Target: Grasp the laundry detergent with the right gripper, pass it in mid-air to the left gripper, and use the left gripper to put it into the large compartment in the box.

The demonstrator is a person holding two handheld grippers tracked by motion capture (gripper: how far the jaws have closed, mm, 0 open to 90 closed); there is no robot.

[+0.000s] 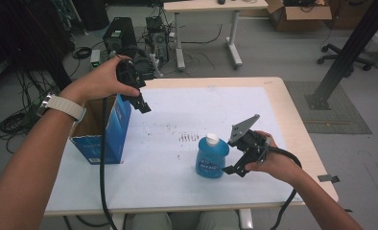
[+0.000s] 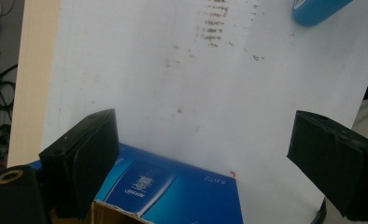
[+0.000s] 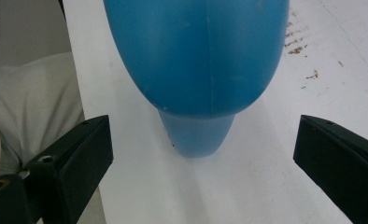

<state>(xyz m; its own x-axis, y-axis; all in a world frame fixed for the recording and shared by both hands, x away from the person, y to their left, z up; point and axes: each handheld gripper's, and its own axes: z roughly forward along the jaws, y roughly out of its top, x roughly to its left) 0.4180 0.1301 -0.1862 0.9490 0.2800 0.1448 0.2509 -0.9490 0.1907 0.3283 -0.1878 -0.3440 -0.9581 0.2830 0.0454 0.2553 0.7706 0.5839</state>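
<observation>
A blue plastic bottle with a white cap stands upright on the white table top, right of centre. My right gripper sits just to its right, low over the table. In the right gripper view the bottle lies ahead of the right gripper, whose jaws stand wide and touch nothing. An open blue carton stands at the table's left edge. My left gripper hangs above the carton's far right corner. It is open over the carton, with nothing between its pads.
A brown-speckled patch marks the table top near the bottle. On the floor beyond the table are a computer tower, loose cables, a second desk and a cardboard box. A black slanted post rises at the right.
</observation>
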